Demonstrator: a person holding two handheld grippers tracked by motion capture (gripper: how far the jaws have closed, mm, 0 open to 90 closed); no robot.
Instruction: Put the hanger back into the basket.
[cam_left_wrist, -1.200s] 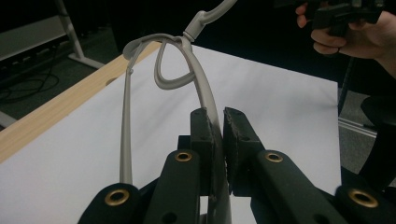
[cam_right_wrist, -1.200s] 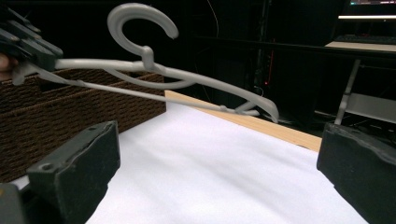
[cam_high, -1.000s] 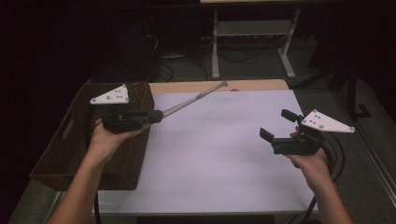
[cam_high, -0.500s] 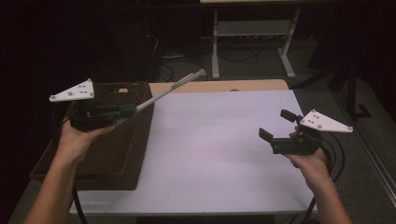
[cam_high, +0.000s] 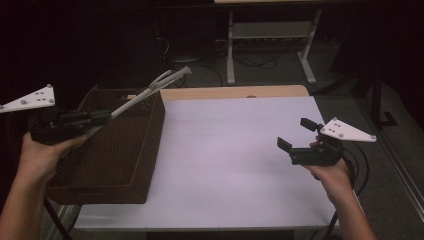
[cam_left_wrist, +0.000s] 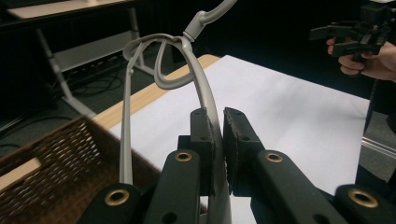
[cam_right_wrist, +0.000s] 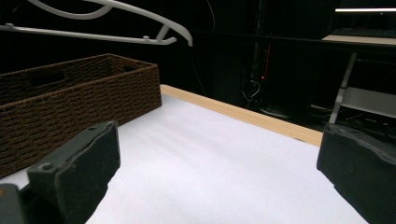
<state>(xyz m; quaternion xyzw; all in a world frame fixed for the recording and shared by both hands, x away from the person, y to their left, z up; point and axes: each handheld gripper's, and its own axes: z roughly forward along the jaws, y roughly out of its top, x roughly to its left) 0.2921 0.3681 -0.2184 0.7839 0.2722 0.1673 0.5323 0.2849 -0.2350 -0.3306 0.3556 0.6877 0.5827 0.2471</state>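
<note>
Left hand-held gripper (cam_high: 102, 118) clamps what looks like a hanger (cam_high: 150, 91) above basket (cam_high: 125, 150); right hand-held gripper (cam_high: 296, 136) gapes, level.

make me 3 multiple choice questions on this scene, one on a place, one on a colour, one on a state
1. Where is the basket?
A. at the table's left edge
B. at the table's right edge
C. on the floor

2. What colour is the hanger?
A. red
B. pale grey
C. black

3. How is the right gripper?
A. shut on the hanger
B. open, holding nothing
C. shut on the basket

Answers: 1 A, the high view shows it on the left of the table. 2 B, pale grey in both gripper views. 3 B, its jaws stand wide apart over bare table, while the left gripper clamps the hanger.
</note>
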